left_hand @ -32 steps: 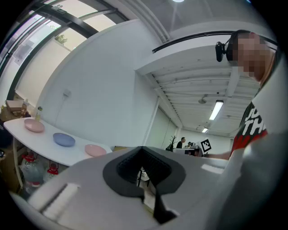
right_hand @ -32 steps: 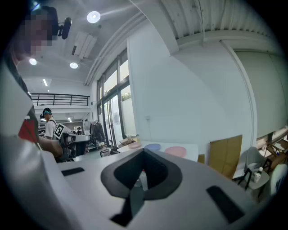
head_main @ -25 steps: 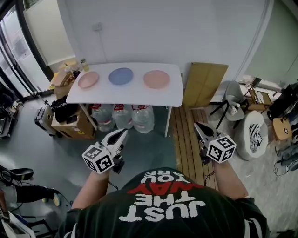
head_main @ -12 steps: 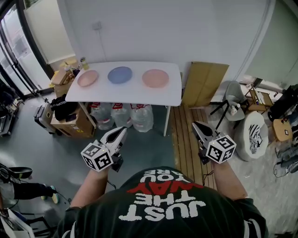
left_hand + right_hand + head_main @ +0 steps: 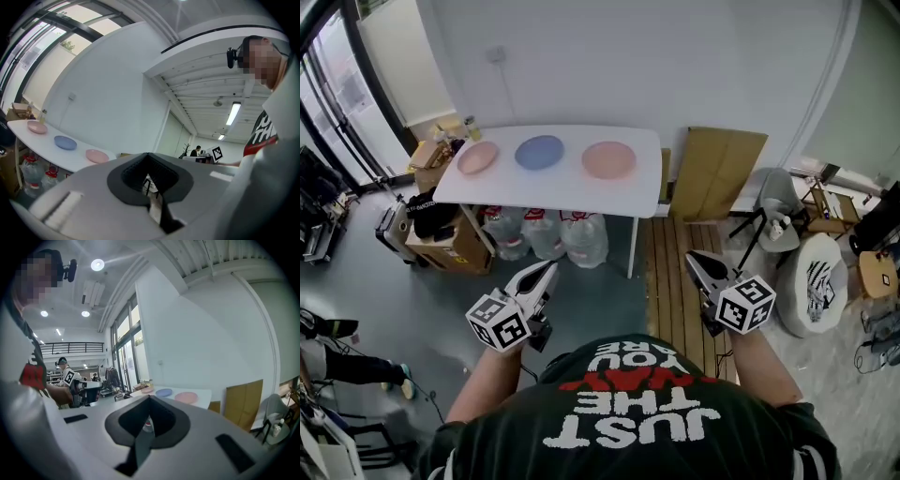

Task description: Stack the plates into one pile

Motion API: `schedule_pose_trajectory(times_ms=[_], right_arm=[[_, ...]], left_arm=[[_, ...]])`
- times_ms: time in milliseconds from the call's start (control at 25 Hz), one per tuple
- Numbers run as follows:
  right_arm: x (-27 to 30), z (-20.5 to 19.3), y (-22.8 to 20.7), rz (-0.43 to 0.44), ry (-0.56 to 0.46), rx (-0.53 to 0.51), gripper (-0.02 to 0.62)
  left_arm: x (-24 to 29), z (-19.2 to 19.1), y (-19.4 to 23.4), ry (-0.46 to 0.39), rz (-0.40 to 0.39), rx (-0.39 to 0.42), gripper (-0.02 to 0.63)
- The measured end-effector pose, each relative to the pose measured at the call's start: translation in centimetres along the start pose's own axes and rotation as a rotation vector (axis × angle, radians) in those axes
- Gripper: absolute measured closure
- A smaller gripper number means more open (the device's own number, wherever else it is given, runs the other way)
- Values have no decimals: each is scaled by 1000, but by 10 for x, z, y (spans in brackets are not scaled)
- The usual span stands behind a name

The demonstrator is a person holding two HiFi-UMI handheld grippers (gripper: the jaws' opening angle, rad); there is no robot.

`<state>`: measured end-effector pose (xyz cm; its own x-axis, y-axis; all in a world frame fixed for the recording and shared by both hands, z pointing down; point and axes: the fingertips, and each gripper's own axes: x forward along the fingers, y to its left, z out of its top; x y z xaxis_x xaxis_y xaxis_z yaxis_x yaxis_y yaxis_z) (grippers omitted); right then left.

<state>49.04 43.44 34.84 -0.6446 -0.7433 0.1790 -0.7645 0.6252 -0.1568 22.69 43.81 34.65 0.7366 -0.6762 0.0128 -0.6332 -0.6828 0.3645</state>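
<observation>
White walls and a grey floor surround a white rounded table (image 5: 647, 192) that stands against the far wall, well ahead of the person. Three round plastic plates lie on it in a row, apart from one another: a pale pink plate (image 5: 477, 157) at the left end, a light blue plate (image 5: 539, 152) in the middle and a larger salmon-pink plate (image 5: 609, 159) to the right. None is stacked on another.

Both tools are held low in front of the person's chest, pointing toward the table and far short of it. The left gripper (image 5: 549, 268) has its white jaws brought together into a point, with nothing between them; in the left gripper view the plates sit far off to the left of the jaw line. The right gripper (image 5: 690, 256) likewise has its jaws closed on nothing; in the right gripper view the three plates show small and distant just above and to the right of the closed tips.

Clear water bottles (image 5: 546, 234) stand under the table, a brown cardboard box (image 5: 455, 246) sits at its left leg, and a flat cardboard sheet (image 5: 712, 173) leans against the wall to its right.
</observation>
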Motion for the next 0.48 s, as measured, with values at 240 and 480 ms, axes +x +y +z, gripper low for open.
schedule_pose_trajectory(times_ms=[240,480], right_arm=[[28,-9,-33,14,20,33,597],[115,-12,-71,-3,39,29,597]], left_arm=[[27,-4,23,29,13,4,606],[80,1,115,48,-23,-18,606]])
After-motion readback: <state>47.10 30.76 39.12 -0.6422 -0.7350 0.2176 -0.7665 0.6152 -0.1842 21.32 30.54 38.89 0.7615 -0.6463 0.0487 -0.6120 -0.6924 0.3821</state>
